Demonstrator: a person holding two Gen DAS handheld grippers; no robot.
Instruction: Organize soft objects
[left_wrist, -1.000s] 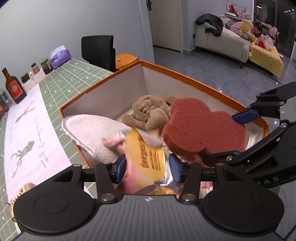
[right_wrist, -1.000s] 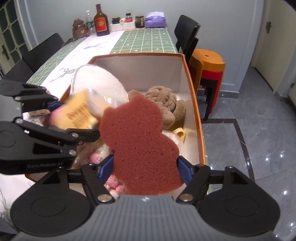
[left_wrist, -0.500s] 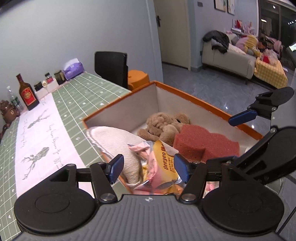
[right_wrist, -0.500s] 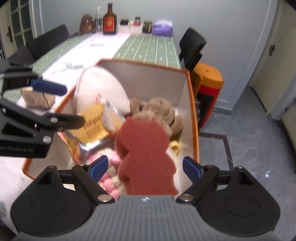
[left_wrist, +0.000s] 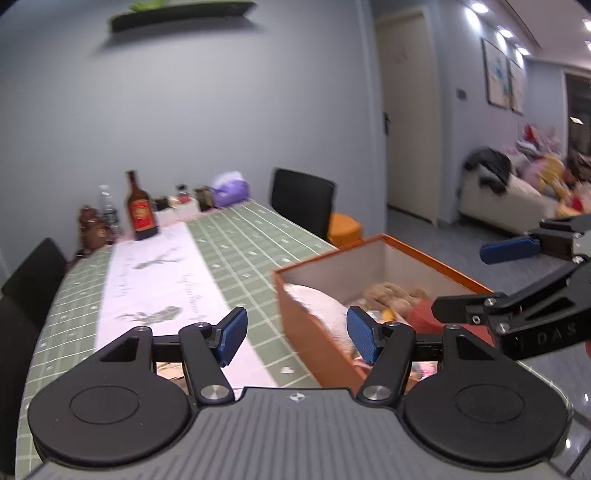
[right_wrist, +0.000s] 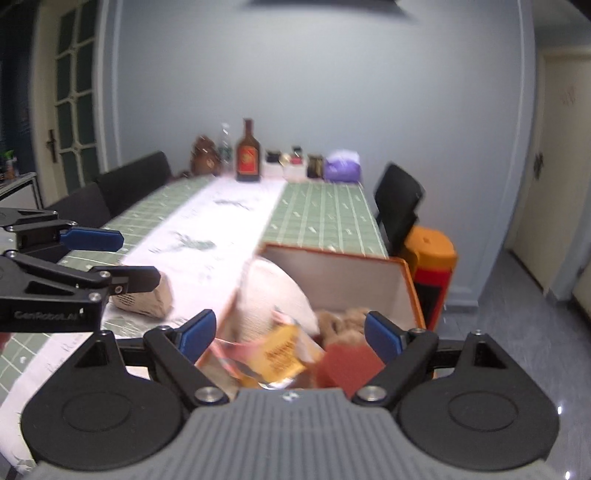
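Hovering above the table's near end, both grippers are empty; the left gripper (left_wrist: 295, 334) has its blue pads spread with nothing between them, jaws having just been opening; the right gripper (right_wrist: 286, 332) stands wider still, also just opened, nothing gripped. Down in the orange box (right_wrist: 412, 291) sit the soft things: the red sponge (right_wrist: 347, 365) at the near right, the yellow snack packet (right_wrist: 282, 356) just beside it on the left, the white fluffy cushion (right_wrist: 271, 295) leaning against the left wall, the brown plush toy (right_wrist: 340, 321) behind the sponge. On the green checked tablecloth (left_wrist: 236, 240), left of the box, lies a brown paper-wrapped bundle (right_wrist: 147, 302); a brown bottle (left_wrist: 138, 210) stands at the far end.
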